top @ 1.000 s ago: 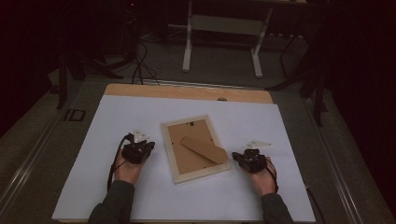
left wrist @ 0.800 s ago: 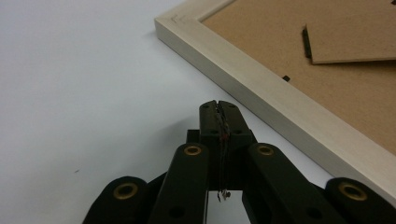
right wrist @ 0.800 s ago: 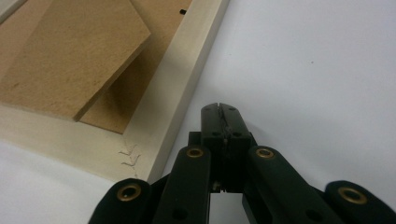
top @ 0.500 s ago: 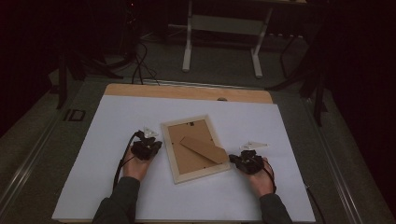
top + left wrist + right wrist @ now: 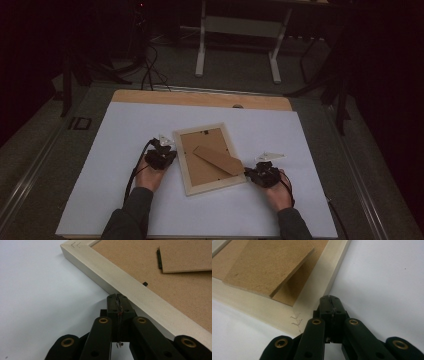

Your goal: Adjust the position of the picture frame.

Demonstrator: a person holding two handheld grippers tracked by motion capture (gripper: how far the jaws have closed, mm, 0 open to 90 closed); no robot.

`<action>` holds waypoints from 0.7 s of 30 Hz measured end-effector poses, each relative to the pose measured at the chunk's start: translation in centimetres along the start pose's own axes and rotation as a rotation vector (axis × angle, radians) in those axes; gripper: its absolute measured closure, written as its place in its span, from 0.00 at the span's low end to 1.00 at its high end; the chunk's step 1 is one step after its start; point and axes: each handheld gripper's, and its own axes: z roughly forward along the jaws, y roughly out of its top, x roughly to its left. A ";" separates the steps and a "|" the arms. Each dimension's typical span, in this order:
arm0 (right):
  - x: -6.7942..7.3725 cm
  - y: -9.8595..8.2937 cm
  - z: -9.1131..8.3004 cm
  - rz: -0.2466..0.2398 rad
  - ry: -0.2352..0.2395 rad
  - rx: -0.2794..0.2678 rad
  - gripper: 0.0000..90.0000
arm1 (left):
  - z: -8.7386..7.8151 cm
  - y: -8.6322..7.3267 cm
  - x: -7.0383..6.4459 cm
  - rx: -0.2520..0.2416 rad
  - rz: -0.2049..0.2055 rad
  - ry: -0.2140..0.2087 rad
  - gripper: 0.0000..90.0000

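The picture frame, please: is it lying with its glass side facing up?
No, the picture frame lies back side up, showing its brown backing board and stand.

My gripper: right gripper [image 5: 329, 298], black jaws pressed together, nothing between them.
Tip position: touching the outer edge of the picture frame [image 5: 317, 293] near its corner.
Frame: pale wood, face down, brown backing, stand flap [image 5: 267, 265] raised.
Surface: white table [image 5: 382, 277].

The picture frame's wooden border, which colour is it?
Pale cream wood on the picture frame, clearest in the left gripper view.
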 end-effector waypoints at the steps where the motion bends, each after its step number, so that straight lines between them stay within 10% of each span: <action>1: 0.0 0.0 0.0 0.000 0.000 0.000 1.00 | 0.1 0.1 0.0 0.003 0.002 0.001 1.00; 21: 0.8 0.0 0.1 -0.020 0.042 0.009 1.00 | 0.4 0.7 -0.3 0.021 0.023 -0.060 1.00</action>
